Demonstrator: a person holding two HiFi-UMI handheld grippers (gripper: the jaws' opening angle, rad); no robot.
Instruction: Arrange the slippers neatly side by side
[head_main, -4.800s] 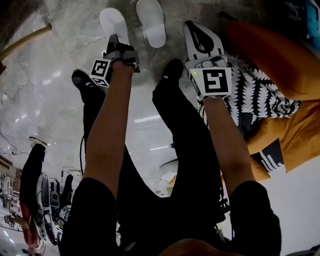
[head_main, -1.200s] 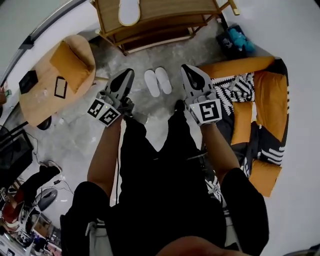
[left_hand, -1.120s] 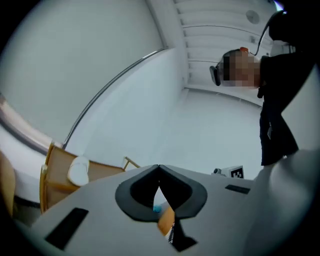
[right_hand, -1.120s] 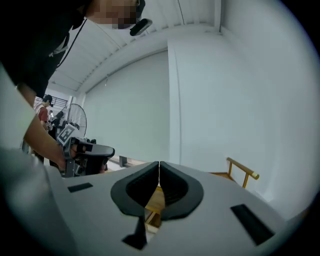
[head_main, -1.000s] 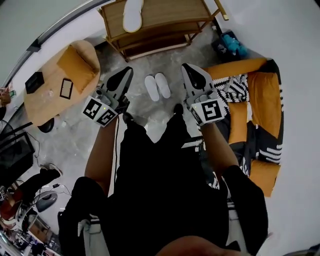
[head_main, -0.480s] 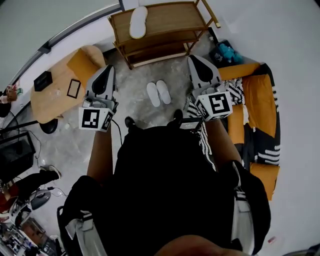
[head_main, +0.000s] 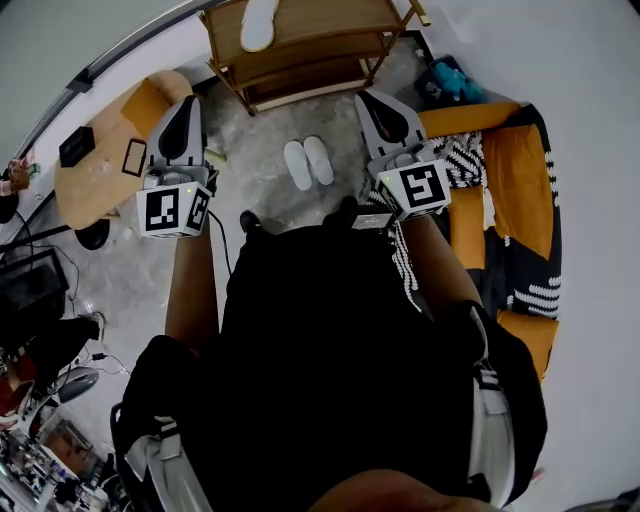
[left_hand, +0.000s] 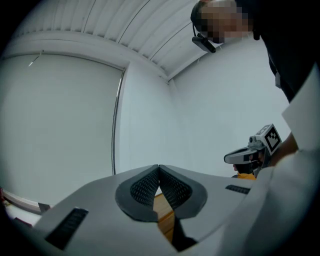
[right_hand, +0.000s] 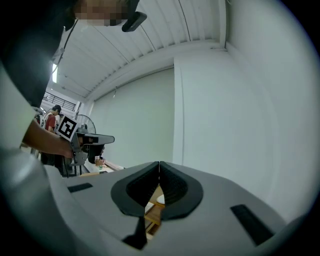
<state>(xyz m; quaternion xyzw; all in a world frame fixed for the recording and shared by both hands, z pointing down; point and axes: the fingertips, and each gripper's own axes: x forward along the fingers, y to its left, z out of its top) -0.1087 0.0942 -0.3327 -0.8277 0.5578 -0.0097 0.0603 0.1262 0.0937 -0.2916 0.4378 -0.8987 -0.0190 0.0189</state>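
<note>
Two white slippers, one (head_main: 296, 166) and the other (head_main: 320, 159), lie side by side and touching on the grey floor in front of the person's feet. My left gripper (head_main: 186, 102) is raised well above the floor to their left, shut and empty. On the other side my right gripper (head_main: 373, 98) is held just as high, also shut with nothing in it. In the left gripper view the jaws (left_hand: 159, 168) meet in front of a pale wall. The right gripper view shows its jaws (right_hand: 159, 164) closed the same way. Neither gripper touches a slipper.
A wooden shelf rack (head_main: 300, 45) stands beyond the slippers, with another white slipper (head_main: 258, 22) on its top. A round wooden table (head_main: 105, 165) is at the left. An orange sofa (head_main: 520, 170) with a black-and-white cloth (head_main: 462, 160) is at the right.
Both grippers have risen away from the floor and the left one has rolled upright. The slippers look smaller and have not moved on the floor.
</note>
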